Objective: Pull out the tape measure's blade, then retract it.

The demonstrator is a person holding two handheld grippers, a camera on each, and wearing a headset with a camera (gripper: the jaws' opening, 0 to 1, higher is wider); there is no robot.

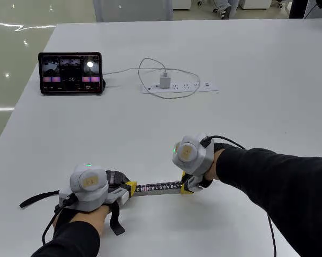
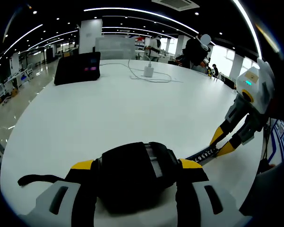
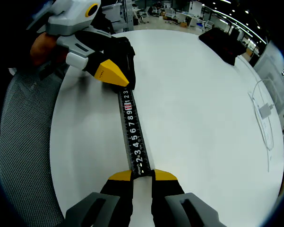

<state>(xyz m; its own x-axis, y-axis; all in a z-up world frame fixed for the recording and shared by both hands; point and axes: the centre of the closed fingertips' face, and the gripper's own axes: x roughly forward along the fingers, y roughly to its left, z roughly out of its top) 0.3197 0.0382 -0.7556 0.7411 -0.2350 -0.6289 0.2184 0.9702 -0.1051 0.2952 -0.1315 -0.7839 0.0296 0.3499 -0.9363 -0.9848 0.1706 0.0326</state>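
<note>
A black tape measure case (image 1: 117, 179) (image 2: 132, 175) (image 3: 124, 52) lies on the white table near its front edge. My left gripper (image 1: 129, 188) (image 2: 137, 164) is shut on the case, yellow tips on either side. The blade (image 1: 158, 187) (image 3: 133, 137) (image 2: 203, 154) runs a short way out to the right, numbers showing. My right gripper (image 1: 186, 187) (image 3: 142, 176) is shut on the blade's end. A black strap (image 1: 38, 199) (image 2: 35, 179) trails from the case to the left.
A dark tablet (image 1: 70, 72) with a lit screen stands at the back left. A white power strip (image 1: 179, 87) with a charger (image 1: 165, 81) and looped cable sits at the back middle. The table's left edge (image 1: 21, 101) drops to a glossy floor.
</note>
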